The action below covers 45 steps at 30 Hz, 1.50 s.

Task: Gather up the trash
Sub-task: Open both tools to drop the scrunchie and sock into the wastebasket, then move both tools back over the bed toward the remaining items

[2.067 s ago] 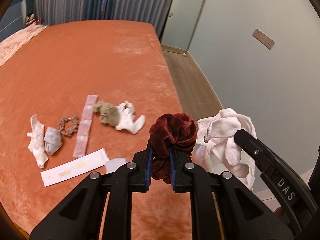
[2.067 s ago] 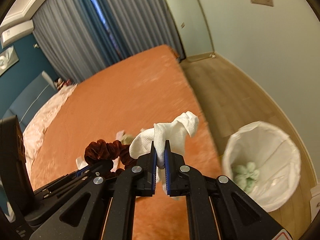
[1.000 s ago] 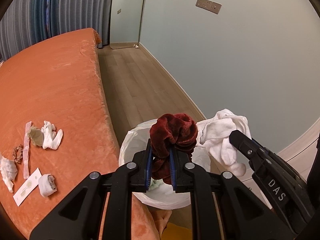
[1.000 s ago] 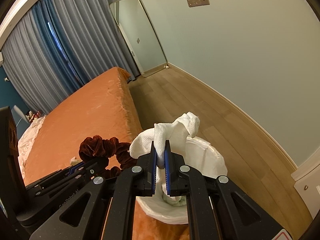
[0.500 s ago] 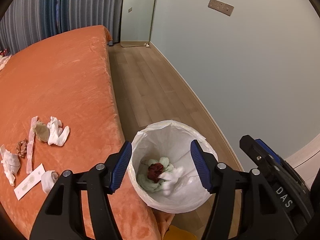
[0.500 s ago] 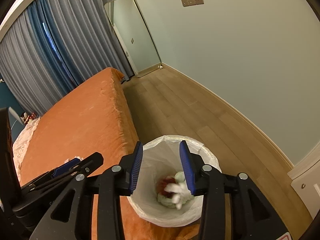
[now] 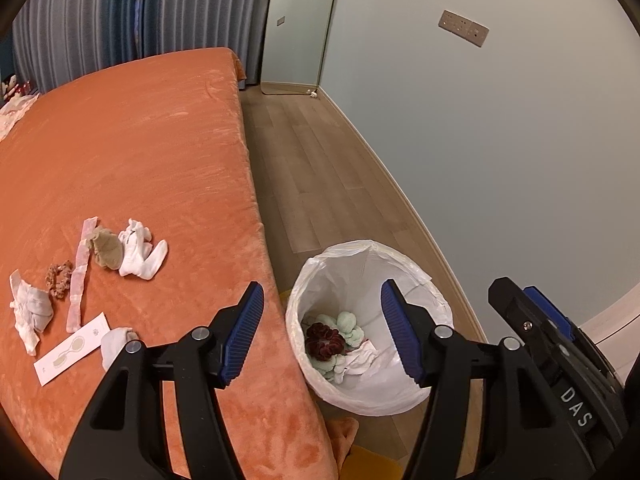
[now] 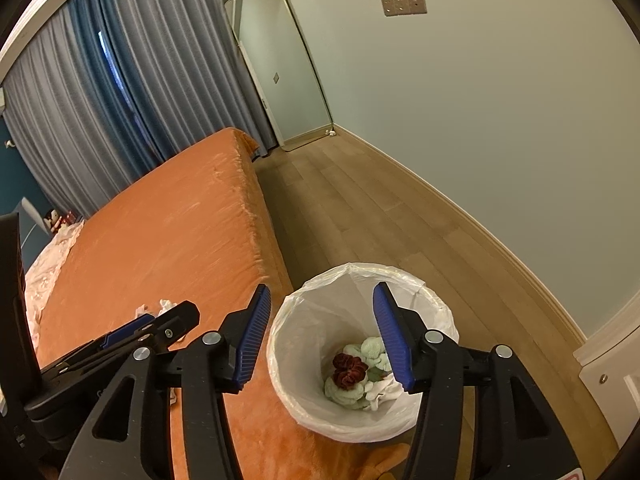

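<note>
A white-lined trash bin (image 7: 352, 264) stands on the floor beside the orange bed; it also shows in the right wrist view (image 8: 320, 312). Inside lie a dark red scrunchie (image 7: 325, 341), pale green cloths (image 7: 349, 322) and a white sock (image 7: 362, 360). My left gripper (image 7: 322, 334) is open and empty above the bin's near edge. My right gripper (image 8: 322, 338) is open and empty above the bin. On the bed lie a white sock (image 7: 140, 256), an olive sock (image 7: 106, 249), a pink strip (image 7: 80, 274), a brown scrunchie (image 7: 59, 278), a white rag (image 7: 28, 312), a paper card (image 7: 72, 354) and a small white wad (image 7: 114, 344).
The orange bed (image 7: 140, 152) fills the left side, its edge close to the bin. Wooden floor (image 7: 320, 168) runs between bed and pale wall (image 7: 500, 140). A mirror (image 8: 280, 72) leans against the far wall. Grey-blue curtains (image 8: 100, 100) hang behind the bed.
Both grippers carried the red scrunchie and the white sock from the bed to the bin, opened and dropped them in. Since then both have opened wider and pulled slightly back.
</note>
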Each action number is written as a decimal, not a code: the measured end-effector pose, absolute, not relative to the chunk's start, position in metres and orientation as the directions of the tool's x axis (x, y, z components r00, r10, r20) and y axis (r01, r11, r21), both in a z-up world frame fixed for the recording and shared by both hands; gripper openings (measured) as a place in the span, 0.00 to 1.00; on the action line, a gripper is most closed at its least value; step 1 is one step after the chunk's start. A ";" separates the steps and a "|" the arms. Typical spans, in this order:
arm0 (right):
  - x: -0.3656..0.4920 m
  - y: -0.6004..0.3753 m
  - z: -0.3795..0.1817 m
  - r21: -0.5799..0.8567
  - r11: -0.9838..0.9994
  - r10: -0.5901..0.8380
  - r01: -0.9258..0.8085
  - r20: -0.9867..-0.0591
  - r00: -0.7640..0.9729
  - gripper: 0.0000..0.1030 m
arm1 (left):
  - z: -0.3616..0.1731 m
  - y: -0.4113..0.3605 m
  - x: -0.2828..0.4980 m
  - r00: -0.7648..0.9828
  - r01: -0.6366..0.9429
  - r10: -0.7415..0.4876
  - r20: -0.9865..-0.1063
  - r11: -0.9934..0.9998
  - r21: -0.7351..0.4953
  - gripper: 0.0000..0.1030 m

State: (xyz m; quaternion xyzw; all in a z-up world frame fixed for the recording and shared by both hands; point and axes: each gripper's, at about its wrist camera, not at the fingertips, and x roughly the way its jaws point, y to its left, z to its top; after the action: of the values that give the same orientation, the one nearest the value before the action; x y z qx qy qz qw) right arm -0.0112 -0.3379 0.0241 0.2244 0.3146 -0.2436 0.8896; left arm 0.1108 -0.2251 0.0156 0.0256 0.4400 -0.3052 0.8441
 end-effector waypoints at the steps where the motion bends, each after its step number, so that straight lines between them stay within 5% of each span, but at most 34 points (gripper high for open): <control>1: -0.010 -0.335 0.025 0.244 0.784 -0.290 0.571 -0.670 0.684 0.51 | 0.016 -0.222 0.112 0.429 0.535 -0.492 -0.758 0.814 -0.226 0.56; 45: 0.108 -0.125 -0.044 0.174 0.937 -0.055 0.303 -0.784 0.619 0.67 | -0.054 0.040 0.183 0.503 0.120 -0.239 -0.830 0.971 -0.207 0.72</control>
State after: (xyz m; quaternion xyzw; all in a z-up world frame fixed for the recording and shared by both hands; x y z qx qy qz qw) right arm 0.1076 -0.1255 -0.0440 0.1463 0.4250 -0.1007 0.8876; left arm 0.1831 0.0405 -0.0537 -0.0611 0.4875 -0.1038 0.8648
